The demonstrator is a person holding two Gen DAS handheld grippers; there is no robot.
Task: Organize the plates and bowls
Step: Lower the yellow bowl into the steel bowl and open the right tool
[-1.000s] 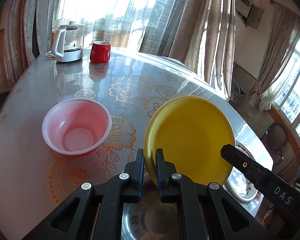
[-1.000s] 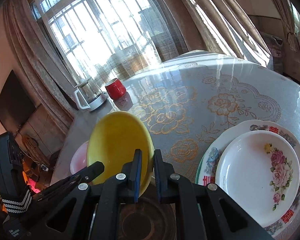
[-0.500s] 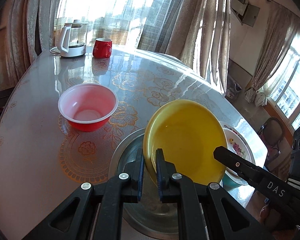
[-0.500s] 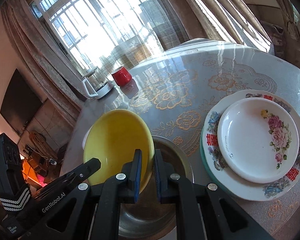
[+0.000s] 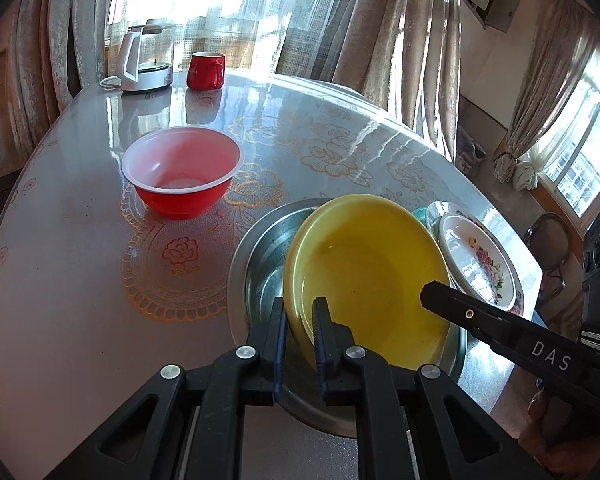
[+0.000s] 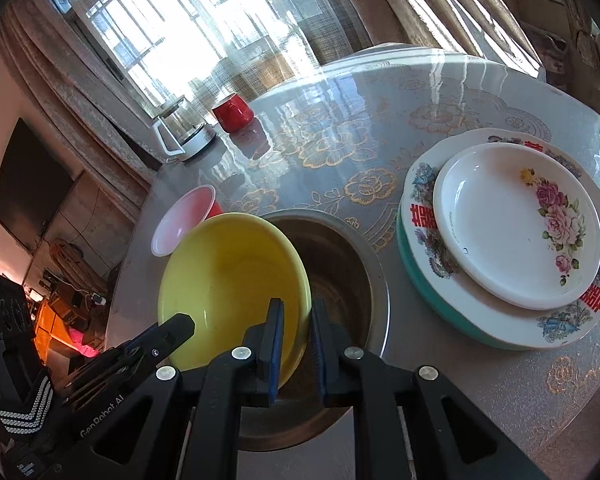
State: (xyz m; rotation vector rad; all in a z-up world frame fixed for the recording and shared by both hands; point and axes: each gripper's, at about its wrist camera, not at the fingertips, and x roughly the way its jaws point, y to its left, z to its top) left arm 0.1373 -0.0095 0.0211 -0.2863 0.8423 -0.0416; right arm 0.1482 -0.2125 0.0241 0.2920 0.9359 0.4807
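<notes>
Two hand-held grippers (image 5: 300, 332) (image 6: 294, 332) clamp one yellow bowl (image 5: 364, 276), right's jaws easing apart.

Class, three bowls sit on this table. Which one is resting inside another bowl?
The yellow bowl. It sits tilted inside the steel bowl, gripped at its rim from both sides, whereas the red bowl stands alone on the table.
</notes>
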